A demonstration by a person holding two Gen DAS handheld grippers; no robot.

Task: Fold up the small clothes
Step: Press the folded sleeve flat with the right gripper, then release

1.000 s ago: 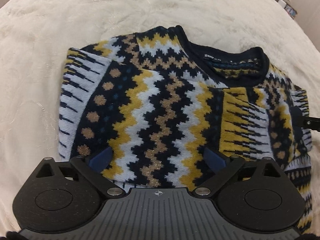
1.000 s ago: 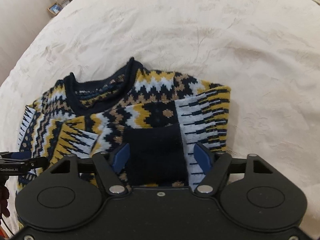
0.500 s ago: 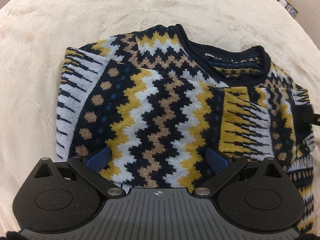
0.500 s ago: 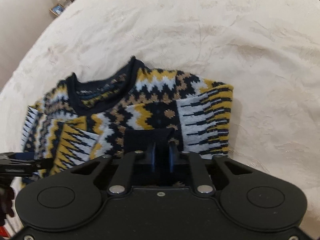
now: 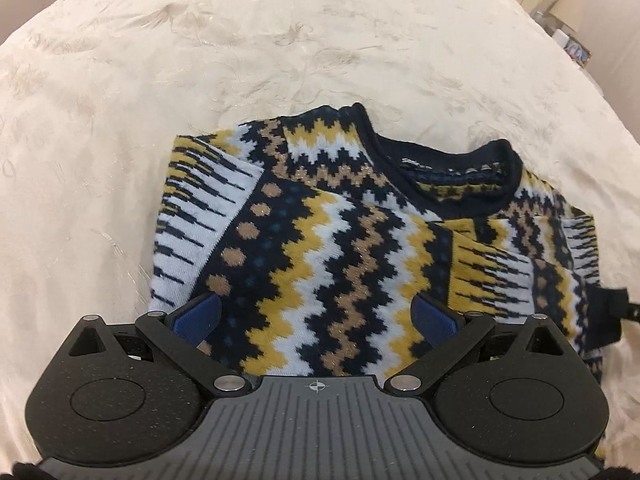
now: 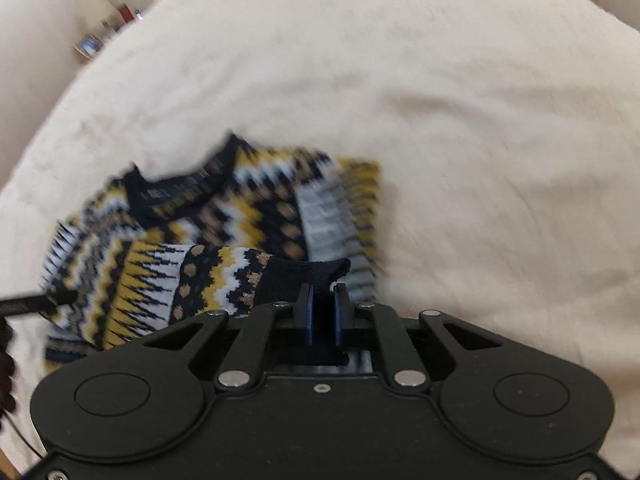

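A small knitted sweater [image 5: 344,248] in navy, yellow, white and tan zigzags lies on a cream bedspread [image 5: 200,60], collar away from me, its sides folded inward. My left gripper [image 5: 316,316] is open, its blue pads spread over the sweater's near part, holding nothing. In the right wrist view, which is blurred, my right gripper [image 6: 323,308] is shut on the navy cuff [image 6: 304,276] of the sweater's sleeve [image 6: 216,280] and holds it lifted above the sweater's body [image 6: 256,208]. The right gripper's tip [image 5: 608,312] shows at the right edge of the left wrist view.
The cream bedspread [image 6: 460,140] spreads wide around the sweater on all sides. Small items on a shelf [image 6: 104,36] stand by the wall past the bed's far left edge. Boxes [image 5: 568,36] stand past the far right edge.
My right gripper shut on the navy cuff and lifted the sleeve up and leftward. My left gripper pulled back a little from the sweater and stayed open.
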